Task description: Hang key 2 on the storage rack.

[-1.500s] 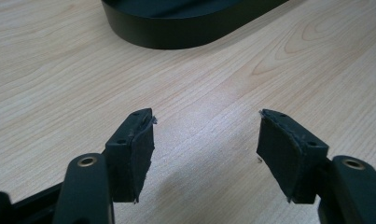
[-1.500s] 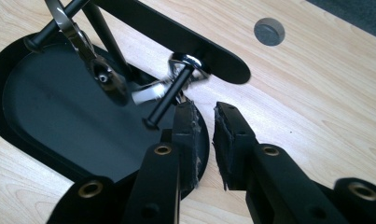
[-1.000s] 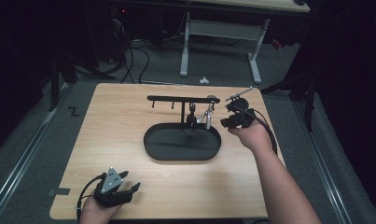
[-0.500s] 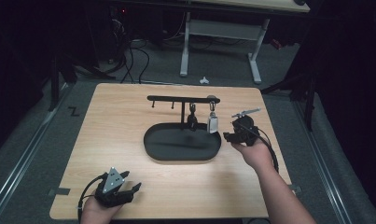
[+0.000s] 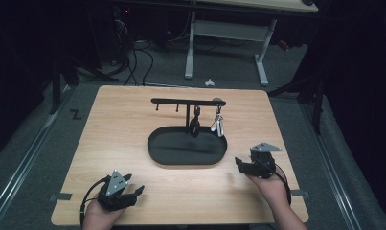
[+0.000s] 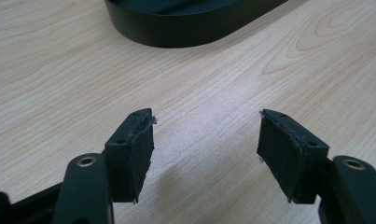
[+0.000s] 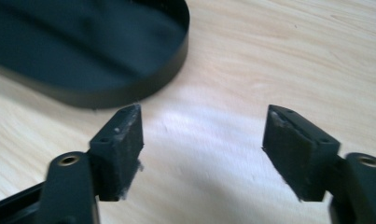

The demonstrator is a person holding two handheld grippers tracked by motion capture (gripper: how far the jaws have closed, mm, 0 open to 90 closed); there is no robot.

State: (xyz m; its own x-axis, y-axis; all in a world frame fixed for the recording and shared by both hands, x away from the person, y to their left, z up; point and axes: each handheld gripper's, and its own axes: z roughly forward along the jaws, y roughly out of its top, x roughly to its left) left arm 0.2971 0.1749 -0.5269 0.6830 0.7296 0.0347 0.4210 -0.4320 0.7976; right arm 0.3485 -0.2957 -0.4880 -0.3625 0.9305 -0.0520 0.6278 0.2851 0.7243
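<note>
Near edge: left gripper rests low over the table at the front left corner, jaws apart, nothing between the pads, bare wood beneath.

Right gripper sits low at the front right, just beside the right end of the tray. Its jaws have just been opening; its own view shows a clear gap with only tabletop between the pads and the tray wall close ahead. It carries nothing.

Mid table: the oval black tray looks empty, as far as its dark floor can be read.

Behind it: the rack stands upright. Two items hang from hooks at the right half of the bar, a dark key fob near the post and a silver key beside it, both dangling over the tray's back rim. The hooks to the left are bare.

Judgement: hanging looks done. Both hands are free and drawn back; nothing loose is left on the table to hang.
</note>
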